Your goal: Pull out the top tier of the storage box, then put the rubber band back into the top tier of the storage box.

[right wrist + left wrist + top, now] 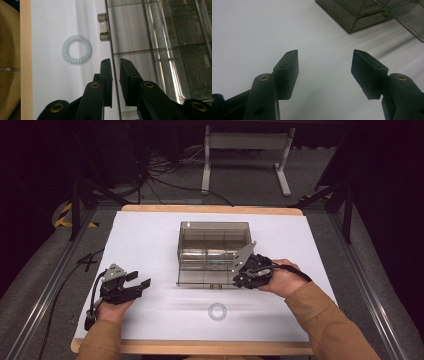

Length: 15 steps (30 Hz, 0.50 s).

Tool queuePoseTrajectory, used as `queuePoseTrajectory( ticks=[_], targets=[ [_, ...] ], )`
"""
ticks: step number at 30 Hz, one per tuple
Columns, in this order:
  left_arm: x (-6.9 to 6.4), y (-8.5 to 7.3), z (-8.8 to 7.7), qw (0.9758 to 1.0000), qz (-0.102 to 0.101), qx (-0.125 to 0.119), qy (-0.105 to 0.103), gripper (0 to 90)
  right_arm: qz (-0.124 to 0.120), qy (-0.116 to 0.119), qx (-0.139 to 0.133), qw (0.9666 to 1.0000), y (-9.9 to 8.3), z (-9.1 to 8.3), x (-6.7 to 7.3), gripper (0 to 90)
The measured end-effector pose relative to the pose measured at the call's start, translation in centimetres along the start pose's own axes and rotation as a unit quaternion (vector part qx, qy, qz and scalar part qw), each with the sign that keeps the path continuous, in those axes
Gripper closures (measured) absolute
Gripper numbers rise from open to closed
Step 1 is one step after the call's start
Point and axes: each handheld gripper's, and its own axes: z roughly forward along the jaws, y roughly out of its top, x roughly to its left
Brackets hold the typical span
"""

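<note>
Centrally on the white mat stands a box of smoky clear plastic, rectangular, hard-edged and glossy, split inside into compartments by thin clear walls. Its lid is a thin transparent sheet, seen edge-on in the right gripper view, with a small clear latch on its front edge. Near the box's front side, on the mat, lies a pale hair tie, a ribbed coil shaped into a ring. Beyond the mat's edge runs the table's light wooden rim.

At the box's front right corner the right gripper has its matte black jaws narrowly parted, one on each side of the lid's edge; a sliver of gap shows, and I cannot tell whether the pads press on it. Well to the left of the box, the left gripper hovers over bare mat, its jaws wide and holding nothing.
</note>
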Motion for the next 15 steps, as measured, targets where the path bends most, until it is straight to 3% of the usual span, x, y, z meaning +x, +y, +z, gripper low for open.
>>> queuePoseTrajectory(
  ticks=[4,15],
  targets=[
    [0.0,0.0,0.1,1.0,0.0,0.001,-0.001,39.6,0.003,0.0,-0.019,0.9998,0.0,-0.4,0.5,79.1],
    [-0.1,0.2,0.3,1.0,0.002,0.0,-0.003,39.6,0.043,-0.014,-0.068,0.9967,-0.2,-0.9,2.6,76.6]
  ],
)
